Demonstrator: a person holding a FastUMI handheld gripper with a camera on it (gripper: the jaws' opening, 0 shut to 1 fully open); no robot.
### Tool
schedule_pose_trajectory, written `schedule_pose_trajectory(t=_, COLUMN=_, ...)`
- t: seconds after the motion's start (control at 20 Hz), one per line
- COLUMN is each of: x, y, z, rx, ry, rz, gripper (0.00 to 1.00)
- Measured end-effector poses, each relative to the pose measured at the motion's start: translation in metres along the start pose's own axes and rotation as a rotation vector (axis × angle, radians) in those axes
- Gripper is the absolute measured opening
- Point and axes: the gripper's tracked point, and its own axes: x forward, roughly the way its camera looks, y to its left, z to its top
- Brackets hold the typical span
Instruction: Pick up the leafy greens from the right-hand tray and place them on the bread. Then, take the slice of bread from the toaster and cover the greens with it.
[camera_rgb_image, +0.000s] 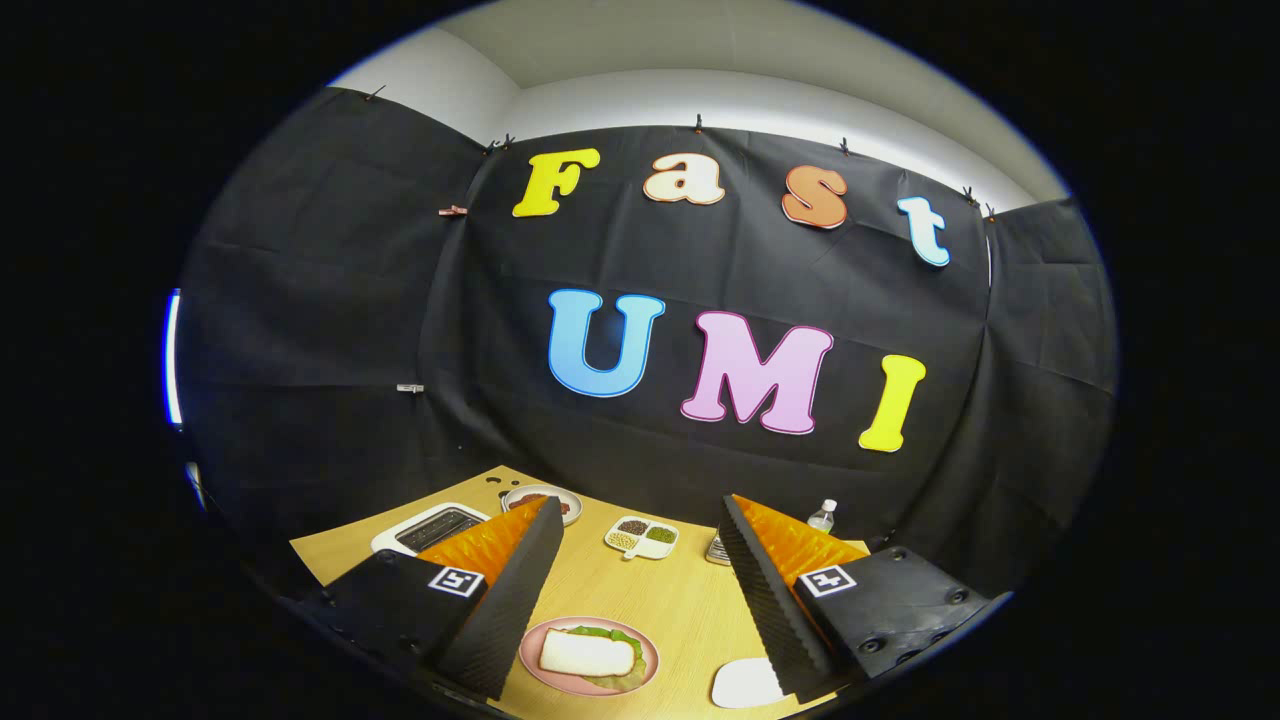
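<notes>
**Fingers spread and empty above the plated sandwich**

The gripper (634, 560) is seen with its fingers set wide apart; nothing is held or touched by them. Each finger carries a square black-and-white marker, which cannot be read as writing.

Between the fingers, at the near edge of the wooden table (680, 600), a pink plate (534, 662) is found. A slice of bread (586, 652) lies on it, with leafy greens (612, 634) showing from beneath its far and right sides. What lies under the greens is hidden. Near right, a white tray (745, 683) is partly covered by the right finger.

Farther off, a divided white dish (642, 538) with dark, green and pale contents is noted between the fingertips. Far left, a white toaster (432, 528) is partly hidden by the left finger; beyond it a small plate (540, 496) with reddish food is cut off by the fingertip. Far right, a clear bottle (822, 516) stands; its label is too small to read.
</notes>
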Motion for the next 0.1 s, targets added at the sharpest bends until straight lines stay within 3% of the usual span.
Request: schedule_pose_trajectory(t=0.1, x=0.0024, y=-0.0013, z=0.0008, rx=-0.006, ry=-0.003, rz=0.000, gripper=0.98)
